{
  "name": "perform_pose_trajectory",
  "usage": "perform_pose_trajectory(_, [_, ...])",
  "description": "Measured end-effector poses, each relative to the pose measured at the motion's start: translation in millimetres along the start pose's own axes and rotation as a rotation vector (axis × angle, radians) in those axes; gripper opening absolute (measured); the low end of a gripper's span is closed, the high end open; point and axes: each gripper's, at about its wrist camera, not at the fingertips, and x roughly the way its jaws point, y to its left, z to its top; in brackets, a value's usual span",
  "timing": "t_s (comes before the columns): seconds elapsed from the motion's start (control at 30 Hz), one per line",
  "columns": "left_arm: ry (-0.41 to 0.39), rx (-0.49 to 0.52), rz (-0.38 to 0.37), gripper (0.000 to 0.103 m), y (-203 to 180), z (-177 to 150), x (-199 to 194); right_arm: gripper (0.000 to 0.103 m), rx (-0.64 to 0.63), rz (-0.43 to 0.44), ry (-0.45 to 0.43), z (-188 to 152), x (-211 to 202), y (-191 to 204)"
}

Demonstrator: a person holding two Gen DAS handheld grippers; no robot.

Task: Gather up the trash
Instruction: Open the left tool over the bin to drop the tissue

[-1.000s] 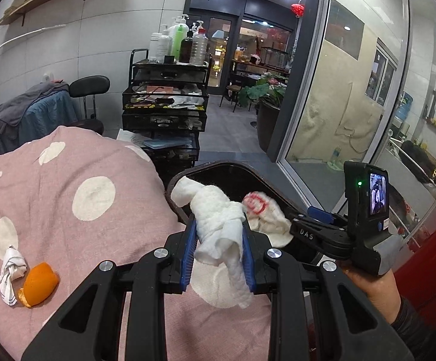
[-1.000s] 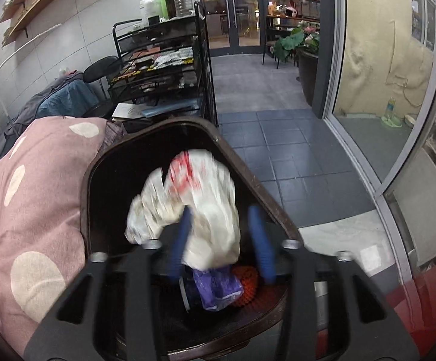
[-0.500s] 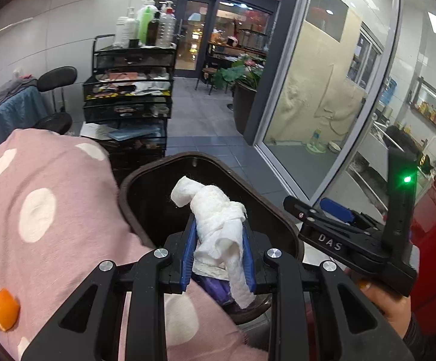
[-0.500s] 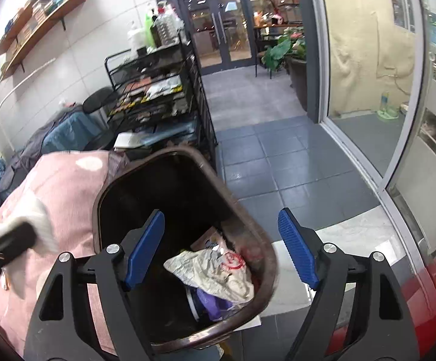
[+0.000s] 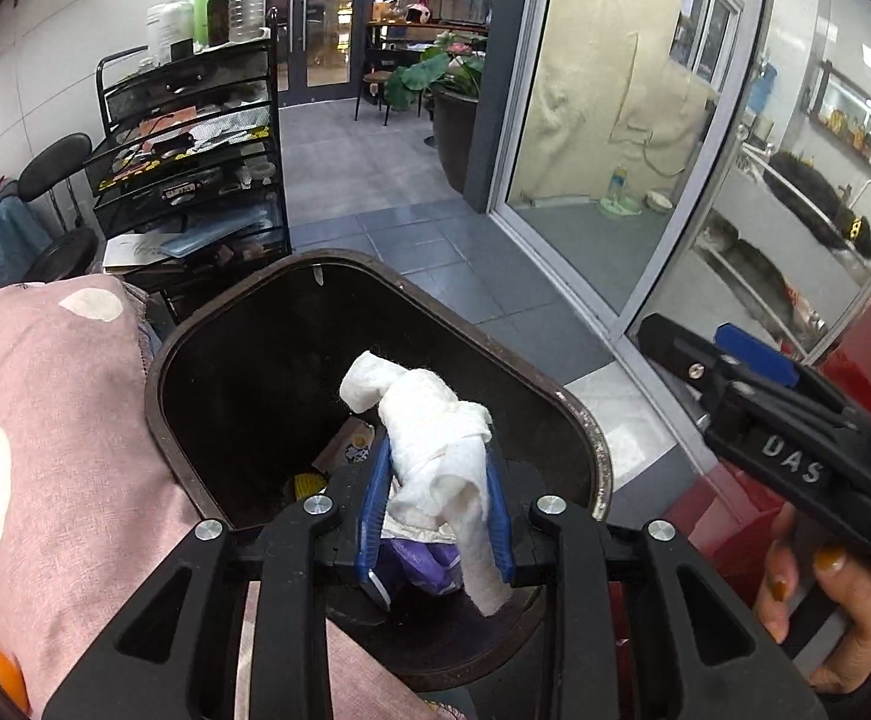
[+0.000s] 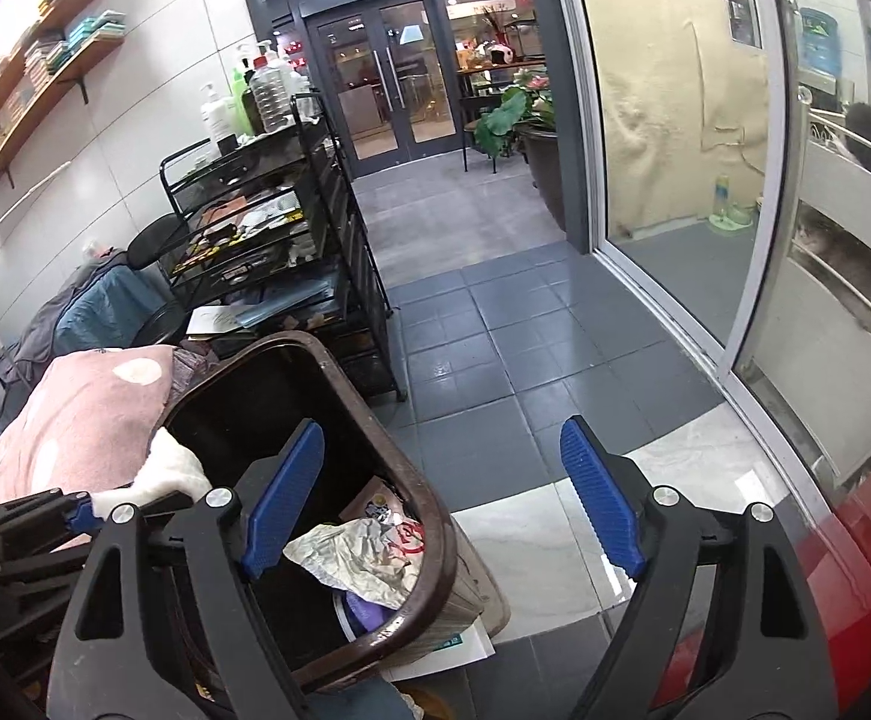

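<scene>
Purple wrapper (image 5: pixel 420 567) — half hidden behind clamped white tissue (image 5: pixel 435 444).

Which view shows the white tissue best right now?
Left wrist: the white tissue sits centered, pinched in the left gripper above the trash bin. Right wrist catches only its tip at the left edge.

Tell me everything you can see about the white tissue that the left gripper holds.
The white tissue is a crumpled, twisted wad that looks like soft paper or cloth. The left gripper is shut on its middle, one blue pad on each side. One rounded end sticks up and forward; a loose tail hangs down past the pads. It hangs above the opening of the dark brown bin, touching only the pads, with other trash lying below it.
</scene>
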Motion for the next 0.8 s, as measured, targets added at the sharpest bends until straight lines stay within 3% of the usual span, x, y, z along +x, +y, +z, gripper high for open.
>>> perform_pose_trajectory(0.13, [-0.002, 0.010, 0.022, 0.072, -1, -4, 2, 0.082, 0.006, -0.003, 0.002, 1, 1, -4])
perform_pose_trajectory(0.27, [-0.045, 0.028, 0.043, 0.088, 0, -6, -11, 0.086, 0.009, -0.003, -0.002, 1, 1, -3])
perform_pose_trajectory(0.47, [-0.117, -0.017, 0.035, 0.098, 16, -7, -43, 0.087, 0.006, 0.013, -0.007, 0, -3, 2])
perform_pose_trajectory(0.63, [-0.207, -0.052, 0.073, 0.098, 30, -18, -83, 0.089, -0.017, 0.050, -0.020, 1, -9, 17])
perform_pose_trajectory(0.8, [-0.248, -0.050, 0.125, 0.098, 40, -32, -109, 0.091, -0.054, 0.098, -0.025, -2, -17, 37])
